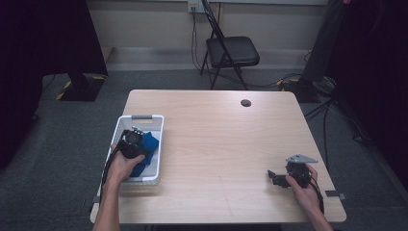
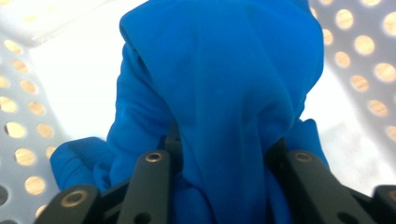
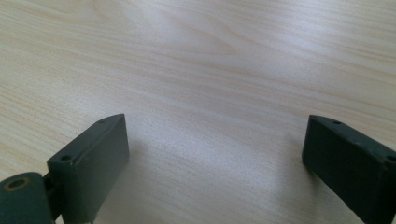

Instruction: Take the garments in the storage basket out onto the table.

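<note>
The left gripper (image 2: pixel 224 186) reaches into the white perforated plastic basket (image 1: pixel 122 126) at the desk's left edge; its fingers (image 2: pixel 149 186) are narrowed and clamp a fold of the crumpled blue fabric cloth (image 2: pixel 224 84). The basket walls surround the cloth. The right gripper (image 3: pixel 215 154) rests on the light wooden desk (image 1: pixel 216 139), well apart, its fingers (image 3: pixel 98 158) spread wide and holding nothing.

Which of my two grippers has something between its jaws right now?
The left gripper, down in the white basket: its jaws are pinched on the blue cloth. The right gripper stands open over bare table, nothing between its jaws.
</note>
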### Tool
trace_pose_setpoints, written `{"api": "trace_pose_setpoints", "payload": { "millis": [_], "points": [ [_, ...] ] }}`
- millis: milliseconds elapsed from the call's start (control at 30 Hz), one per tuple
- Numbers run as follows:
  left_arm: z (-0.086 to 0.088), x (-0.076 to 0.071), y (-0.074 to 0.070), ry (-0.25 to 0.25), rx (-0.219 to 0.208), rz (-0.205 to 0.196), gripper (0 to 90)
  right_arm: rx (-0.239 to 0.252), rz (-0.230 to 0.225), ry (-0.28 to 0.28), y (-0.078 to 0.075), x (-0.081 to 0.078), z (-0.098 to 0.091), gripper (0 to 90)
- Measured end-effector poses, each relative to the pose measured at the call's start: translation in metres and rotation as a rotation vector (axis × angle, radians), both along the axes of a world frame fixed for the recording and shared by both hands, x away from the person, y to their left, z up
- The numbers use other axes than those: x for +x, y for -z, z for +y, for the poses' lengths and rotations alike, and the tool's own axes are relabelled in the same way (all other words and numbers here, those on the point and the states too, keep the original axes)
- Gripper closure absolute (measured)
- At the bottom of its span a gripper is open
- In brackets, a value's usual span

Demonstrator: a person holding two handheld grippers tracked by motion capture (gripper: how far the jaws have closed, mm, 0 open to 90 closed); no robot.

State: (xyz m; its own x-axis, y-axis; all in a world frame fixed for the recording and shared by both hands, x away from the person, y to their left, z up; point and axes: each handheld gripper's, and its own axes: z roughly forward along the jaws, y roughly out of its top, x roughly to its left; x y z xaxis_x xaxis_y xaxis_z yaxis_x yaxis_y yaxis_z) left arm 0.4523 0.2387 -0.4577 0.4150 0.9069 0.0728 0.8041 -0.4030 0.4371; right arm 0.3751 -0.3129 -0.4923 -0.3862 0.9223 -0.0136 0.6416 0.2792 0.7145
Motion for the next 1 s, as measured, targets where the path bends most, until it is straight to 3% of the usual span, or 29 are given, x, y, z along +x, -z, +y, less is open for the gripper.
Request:
{"api": "trace_pose_setpoints", "payload": {
  "millis": [533,833,933,1000],
  "points": [
    [0.002,-0.001,-0.005,-0.009,-0.014,-0.013,69.9,0.001,0.0,-0.001,0.0,0.0,0.0,6.1],
    [0.004,-0.004,-0.012,-0.007,-0.043,-0.055,69.9,0.001,0.001,0.0,0.0,0.0,0.0,6.1],
    [0.001,-0.004,-0.016,-0.009,-0.019,-0.054,69.9,0.001,0.001,-0.001,0.0,0.0,0.0,6.0],
    [-0.001,-0.004,-0.019,-0.001,-0.031,-0.066,69.9,0.001,0.001,-0.001,0.0,0.0,0.0,6.0]
  ]
}}
